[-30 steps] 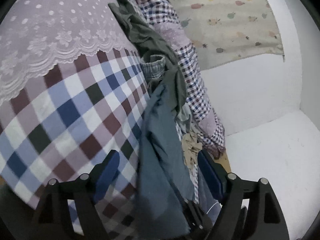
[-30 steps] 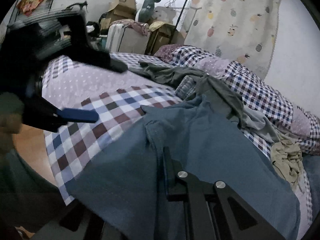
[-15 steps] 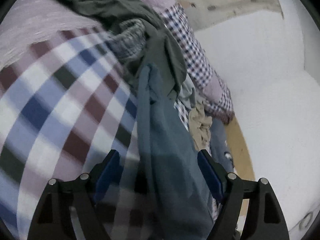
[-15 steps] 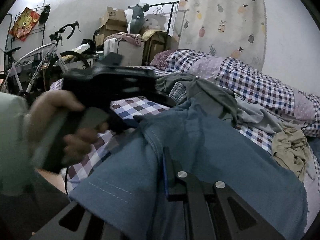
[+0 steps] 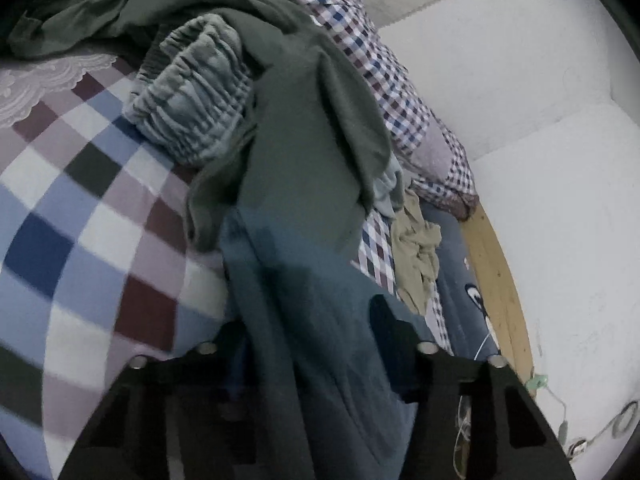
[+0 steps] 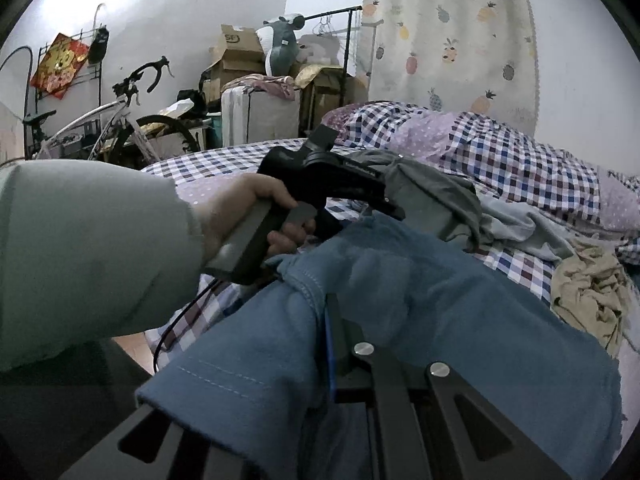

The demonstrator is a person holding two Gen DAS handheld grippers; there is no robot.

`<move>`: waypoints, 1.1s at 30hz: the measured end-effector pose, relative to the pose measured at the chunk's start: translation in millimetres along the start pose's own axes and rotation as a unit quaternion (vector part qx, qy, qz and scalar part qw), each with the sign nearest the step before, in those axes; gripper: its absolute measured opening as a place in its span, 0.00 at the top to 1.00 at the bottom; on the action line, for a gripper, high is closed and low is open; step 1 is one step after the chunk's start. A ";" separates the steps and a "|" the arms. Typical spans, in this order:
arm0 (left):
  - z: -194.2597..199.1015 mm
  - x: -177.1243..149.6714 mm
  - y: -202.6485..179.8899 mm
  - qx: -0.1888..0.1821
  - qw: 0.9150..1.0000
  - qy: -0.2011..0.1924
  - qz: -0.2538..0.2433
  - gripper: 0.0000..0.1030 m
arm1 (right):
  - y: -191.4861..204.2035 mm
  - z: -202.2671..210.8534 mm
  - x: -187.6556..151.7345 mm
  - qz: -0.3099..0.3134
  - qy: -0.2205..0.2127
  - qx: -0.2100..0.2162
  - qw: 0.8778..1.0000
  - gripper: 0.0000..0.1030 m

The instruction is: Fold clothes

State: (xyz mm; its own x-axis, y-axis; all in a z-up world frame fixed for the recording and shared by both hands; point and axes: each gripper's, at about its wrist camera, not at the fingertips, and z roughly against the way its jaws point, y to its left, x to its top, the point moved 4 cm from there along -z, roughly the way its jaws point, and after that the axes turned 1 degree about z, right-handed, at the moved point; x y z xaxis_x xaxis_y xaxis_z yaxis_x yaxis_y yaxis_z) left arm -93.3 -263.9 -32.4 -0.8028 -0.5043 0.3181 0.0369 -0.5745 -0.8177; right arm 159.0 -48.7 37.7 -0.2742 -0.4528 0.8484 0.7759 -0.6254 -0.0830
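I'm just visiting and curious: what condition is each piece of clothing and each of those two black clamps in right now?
Blue cotton garment: lifted off the bed, draped over the right clamp.
Dark green garment: crumpled, lying over the blue one's far end.
Grey elastic-waist garment: bunched up on the checked bedspread.
Beige garment: crumpled heap.
Right gripper: shut on the blue cloth.
Left gripper: fingers astride the blue cloth; grip unclear.

Blue shirt (image 6: 420, 320) rumpled, seemingly overlapped by green garment (image 5: 304, 132)
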 end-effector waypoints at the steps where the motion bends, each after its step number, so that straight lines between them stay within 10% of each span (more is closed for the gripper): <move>1: -1.1 2.2 2.8 0.000 1.000 -0.003 0.005 0.66 | -0.7 0.6 0.0 -0.002 0.000 0.001 1.000 0.95; 3: -2.2 5.9 9.2 0.005 1.000 -0.012 0.019 0.87 | 0.0 0.1 -0.5 -0.003 0.003 0.001 1.000 0.95; 12: 28.7 11.0 -7.9 -0.044 0.996 -0.077 0.024 0.93 | 23.6 -21.1 -20.7 0.003 0.046 0.020 0.999 0.95; 20: 112.6 12.2 -68.3 -0.130 0.984 -0.118 -0.025 0.93 | 73.7 9.0 13.6 0.037 -0.012 0.036 0.999 0.96; 26: 87.9 10.9 -24.8 -0.021 0.996 -0.088 0.007 0.93 | 78.4 -9.3 -1.6 -0.002 0.018 0.022 1.000 0.96; 33: 81.9 6.1 -83.5 -0.048 0.995 -0.079 -0.029 0.93 | 54.0 22.5 -10.4 -0.045 0.012 -0.033 0.998 0.96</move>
State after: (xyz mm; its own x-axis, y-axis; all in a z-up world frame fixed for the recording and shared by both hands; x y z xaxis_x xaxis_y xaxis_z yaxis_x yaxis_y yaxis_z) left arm -52.6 -271.8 77.2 -0.6973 -0.5721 0.4317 -0.0705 -0.5447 -0.8357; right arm 216.5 -63.5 36.1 -0.3544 -0.4080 0.8414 0.7085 -0.7044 -0.0431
